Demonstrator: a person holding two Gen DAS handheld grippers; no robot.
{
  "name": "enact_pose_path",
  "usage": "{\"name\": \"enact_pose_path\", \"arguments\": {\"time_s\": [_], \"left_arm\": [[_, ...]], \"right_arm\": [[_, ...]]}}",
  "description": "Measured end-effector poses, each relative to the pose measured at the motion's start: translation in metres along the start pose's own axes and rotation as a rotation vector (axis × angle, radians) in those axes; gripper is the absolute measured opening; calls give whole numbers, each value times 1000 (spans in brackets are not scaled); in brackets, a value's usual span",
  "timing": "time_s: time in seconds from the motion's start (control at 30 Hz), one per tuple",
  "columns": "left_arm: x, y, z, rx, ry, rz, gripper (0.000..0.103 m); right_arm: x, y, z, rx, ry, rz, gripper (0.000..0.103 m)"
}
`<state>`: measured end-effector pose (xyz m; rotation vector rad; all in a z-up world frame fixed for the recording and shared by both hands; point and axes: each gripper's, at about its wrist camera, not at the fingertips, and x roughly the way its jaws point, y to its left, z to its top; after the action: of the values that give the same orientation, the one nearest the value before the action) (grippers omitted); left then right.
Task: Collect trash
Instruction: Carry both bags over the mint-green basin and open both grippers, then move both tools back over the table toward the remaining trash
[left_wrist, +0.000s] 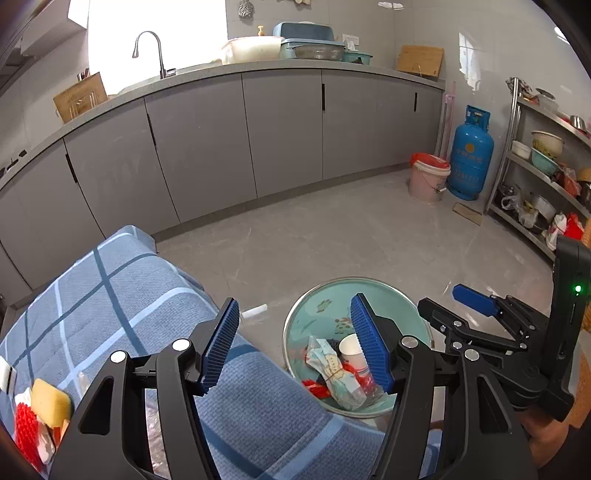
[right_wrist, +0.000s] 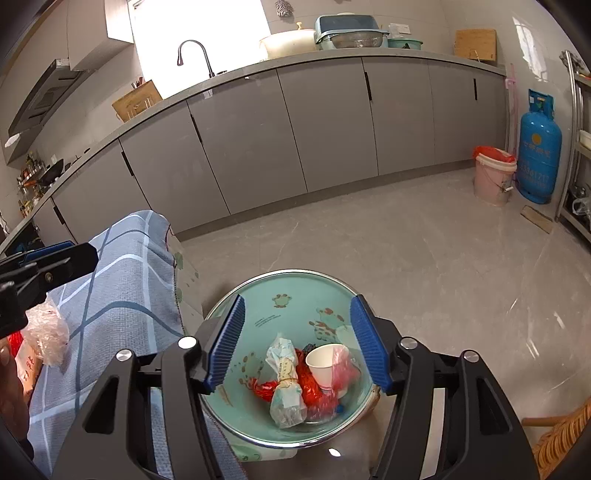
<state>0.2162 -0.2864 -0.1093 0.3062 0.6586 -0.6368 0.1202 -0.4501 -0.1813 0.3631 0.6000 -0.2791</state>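
Observation:
A teal basin (right_wrist: 258, 295) with a steel rim stands on the floor beside a table under a blue checked cloth (left_wrist: 122, 295). In it lie a white paper cup (right_wrist: 325, 363), a pale knotted wrapper (right_wrist: 286, 384) and red plastic scraps (right_wrist: 317, 393). My right gripper (right_wrist: 298, 302) hangs open above the basin, nothing between its pads. My left gripper (left_wrist: 295, 304) is open too, empty, straddling the cloth's edge and the basin (left_wrist: 332, 286). A yellow sponge (left_wrist: 50, 402), a red bristly piece (left_wrist: 26, 432) and a crumpled clear bag (right_wrist: 48, 332) lie on the cloth.
A small white roll (left_wrist: 254, 312) lies on the floor by the table. Grey cabinets (left_wrist: 280, 133) run along the back. A pink bucket (left_wrist: 428, 181), a blue gas cylinder (left_wrist: 470, 155) and a loaded steel shelf (left_wrist: 535, 166) stand far right. A wicker chair (right_wrist: 561, 435) is near right.

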Motion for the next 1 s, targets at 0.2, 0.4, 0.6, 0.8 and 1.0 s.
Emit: {"name": "enact_pose_path", "arguments": {"time_s": [0.2, 0.4, 0.6, 0.8, 1.0], "left_arm": [[-13, 9, -5, -7, -15, 32, 64], [-33, 22, -8, -32, -41, 64, 76], [-50, 34, -13, -47, -56, 96, 76], [-66, 50, -21, -74, -65, 125, 76], [-87, 72, -31, -99, -84, 172, 76]], "right_arm": [[-6, 11, -2, -4, 0, 7, 65], [-13, 24, -3, -11, -6, 21, 67], [-20, 46, -3, -32, -11, 45, 69], [-26, 70, -5, -62, -10, 77, 70], [-30, 96, -10, -97, -1, 111, 70]]}}
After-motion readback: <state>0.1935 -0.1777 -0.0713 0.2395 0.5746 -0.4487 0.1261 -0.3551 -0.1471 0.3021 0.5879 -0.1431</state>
